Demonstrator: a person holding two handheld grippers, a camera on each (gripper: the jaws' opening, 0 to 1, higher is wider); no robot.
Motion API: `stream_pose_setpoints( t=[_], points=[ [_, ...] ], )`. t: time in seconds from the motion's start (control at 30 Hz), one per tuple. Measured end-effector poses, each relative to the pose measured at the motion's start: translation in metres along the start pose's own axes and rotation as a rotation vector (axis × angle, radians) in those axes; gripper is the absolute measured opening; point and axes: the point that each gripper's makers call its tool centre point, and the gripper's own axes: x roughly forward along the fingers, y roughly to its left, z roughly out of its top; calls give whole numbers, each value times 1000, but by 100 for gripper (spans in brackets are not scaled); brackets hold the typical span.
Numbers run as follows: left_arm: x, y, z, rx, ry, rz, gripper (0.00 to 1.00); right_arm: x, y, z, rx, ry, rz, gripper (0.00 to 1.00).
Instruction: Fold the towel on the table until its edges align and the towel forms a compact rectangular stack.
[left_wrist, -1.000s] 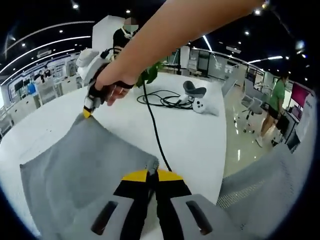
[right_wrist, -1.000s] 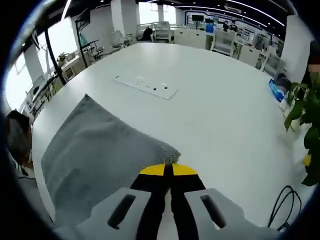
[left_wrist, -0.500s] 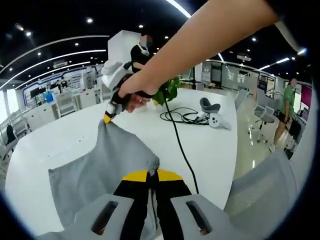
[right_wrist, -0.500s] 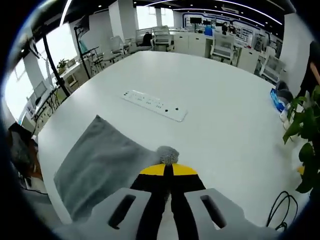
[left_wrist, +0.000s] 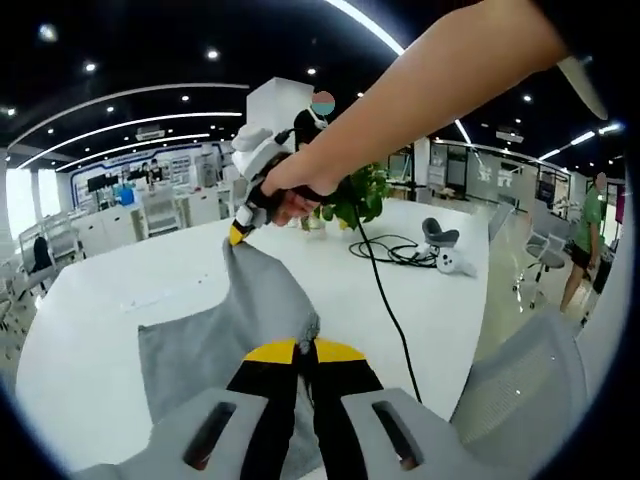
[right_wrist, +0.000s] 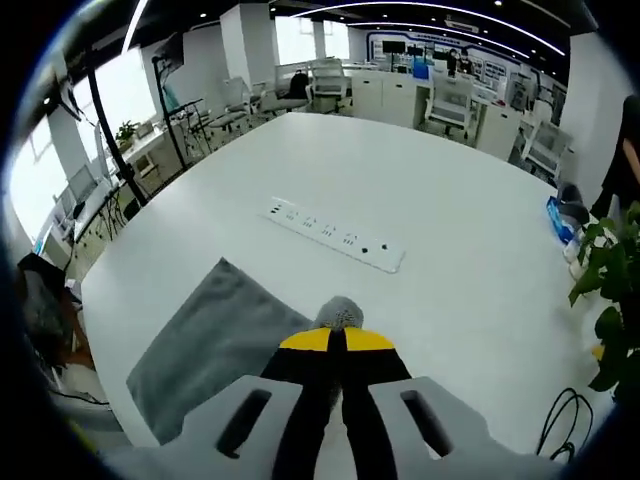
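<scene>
A grey towel hangs lifted above the white table. My left gripper is shut on one of its corners. In the left gripper view the right gripper, held by a person's hand, pinches the other corner higher up and farther off. In the right gripper view my right gripper is shut on a bunched grey corner, and the towel slopes down to the lower left over the table.
A white power strip lies on the table beyond the towel. A black cable, a white controller and a green plant sit on the far side. A grey mesh chair back stands at the table's edge.
Both grippers have risen with the towel corners still held. The towel has come up off the table and hangs narrower. The power strip appears closer in the right gripper view.
</scene>
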Motion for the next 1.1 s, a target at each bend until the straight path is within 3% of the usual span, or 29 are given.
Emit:
stream_pose_setpoints(
  t=[0.37, 0.57, 0.73, 1.1],
  points=[
    [-32, 30, -1, -24, -59, 83, 4, 15, 42, 35, -30, -46, -1, 0],
    [-51, 52, -5, -56, -93, 146, 4, 18, 61, 46, -31, -91, -13, 0],
    [-59, 66, -19, -100, -71, 172, 4, 32, 71, 51, -37, -98, -11, 0],
    [-70, 77, -42, -129, -44, 190, 4, 60, 96, 54, -99, -112, 8, 0]
  ],
)
